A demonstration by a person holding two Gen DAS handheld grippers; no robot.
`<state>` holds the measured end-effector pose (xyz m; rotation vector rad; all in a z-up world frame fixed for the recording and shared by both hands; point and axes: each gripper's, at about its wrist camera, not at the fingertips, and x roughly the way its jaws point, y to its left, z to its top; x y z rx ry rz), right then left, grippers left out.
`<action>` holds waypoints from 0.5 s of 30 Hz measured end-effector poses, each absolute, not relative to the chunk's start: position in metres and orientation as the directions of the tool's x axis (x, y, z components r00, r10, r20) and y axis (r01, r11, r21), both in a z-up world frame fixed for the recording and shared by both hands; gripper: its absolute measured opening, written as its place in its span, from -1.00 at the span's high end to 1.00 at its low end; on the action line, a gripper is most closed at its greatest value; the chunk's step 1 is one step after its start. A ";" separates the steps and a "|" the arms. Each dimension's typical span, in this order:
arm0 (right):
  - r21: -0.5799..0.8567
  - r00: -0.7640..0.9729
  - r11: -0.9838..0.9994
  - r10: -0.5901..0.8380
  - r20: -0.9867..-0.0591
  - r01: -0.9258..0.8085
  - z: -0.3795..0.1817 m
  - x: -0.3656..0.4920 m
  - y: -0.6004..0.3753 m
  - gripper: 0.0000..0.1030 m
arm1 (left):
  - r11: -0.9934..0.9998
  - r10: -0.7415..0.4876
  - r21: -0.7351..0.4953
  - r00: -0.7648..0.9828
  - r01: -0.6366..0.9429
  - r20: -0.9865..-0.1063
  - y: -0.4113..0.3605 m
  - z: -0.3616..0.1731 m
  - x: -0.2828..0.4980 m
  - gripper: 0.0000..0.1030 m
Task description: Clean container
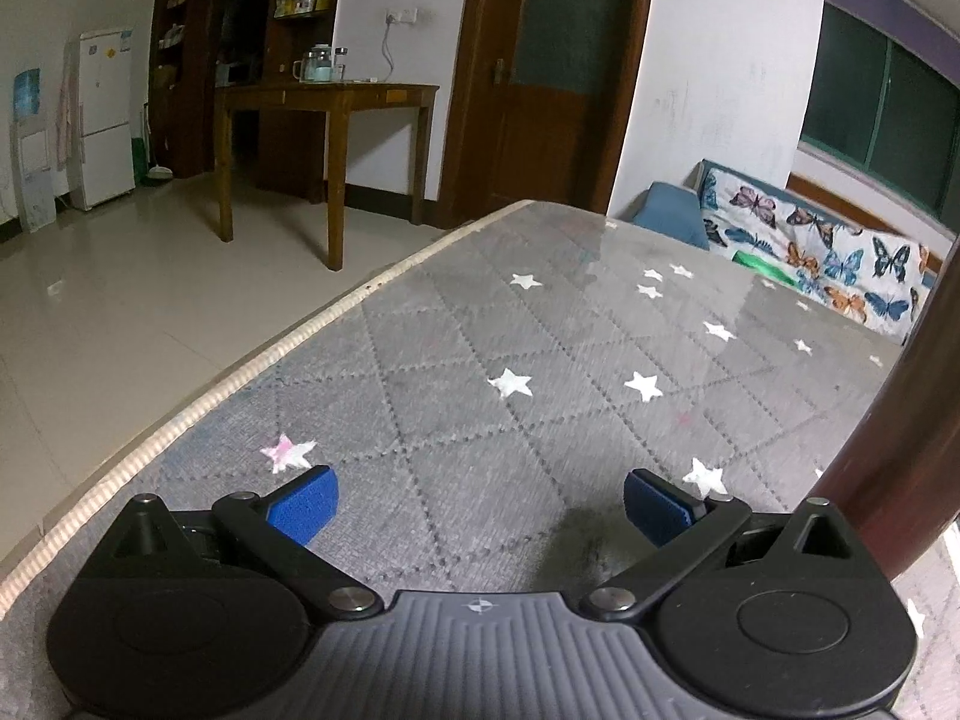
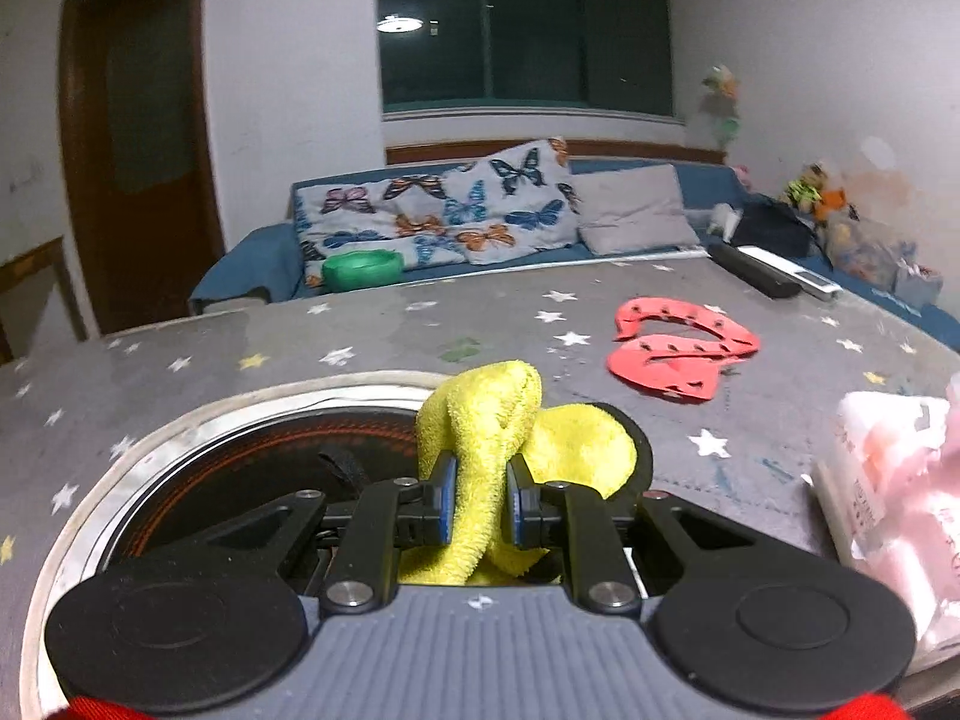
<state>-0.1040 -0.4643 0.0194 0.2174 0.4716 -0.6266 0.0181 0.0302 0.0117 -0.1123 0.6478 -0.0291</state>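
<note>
The right gripper (image 2: pixel 478 507) pinches a yellow cloth (image 2: pixel 480 420) between its fingers (image 2: pixel 445 501), directly over the container (image 2: pixel 198 456), a round dark bowl with a pale metal rim that sits on the grey starred bench (image 2: pixel 372 330). The cloth looks soft, light and floppy, so a bunched mid-fold grip suits it. The container seems stiff and probably slick; its rim is the likeliest hold. The left gripper (image 1: pixel 477 507) has its fingers spread, empty, above bare bench, container out of its view.
</note>
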 end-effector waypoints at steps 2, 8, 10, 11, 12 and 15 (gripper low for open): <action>0.088 0.709 0.783 -0.501 -0.496 0.616 0.017 -0.103 -0.473 0.71 | 0.997 -0.037 -0.071 0.789 -0.009 -0.613 0.024 0.011 0.021 -1.00; 0.104 0.718 0.793 -0.477 -0.506 0.600 0.013 -0.101 -0.477 0.71 | 1.000 0.001 -0.006 0.778 -0.005 -0.629 0.019 0.007 0.030 -1.00; 0.100 0.721 0.801 -0.469 -0.510 0.591 0.013 -0.099 -0.475 0.70 | 1.000 -0.001 -0.007 0.778 -0.004 -0.628 0.020 0.005 0.032 -1.00; 0.100 0.724 0.805 -0.461 -0.514 0.584 0.012 -0.098 -0.475 0.70 | 1.000 0.001 -0.003 0.777 -0.004 -0.629 0.020 0.005 0.033 -1.00; 0.104 0.726 0.809 -0.454 -0.517 0.579 0.012 -0.098 -0.475 0.70 | 1.000 0.001 -0.003 0.777 -0.003 -0.629 0.020 0.005 0.034 -1.00; 0.115 0.731 0.812 -0.442 -0.520 0.573 0.012 -0.098 -0.476 0.70 | 1.000 0.000 -0.003 0.777 -0.003 -0.629 0.021 0.005 0.035 -1.00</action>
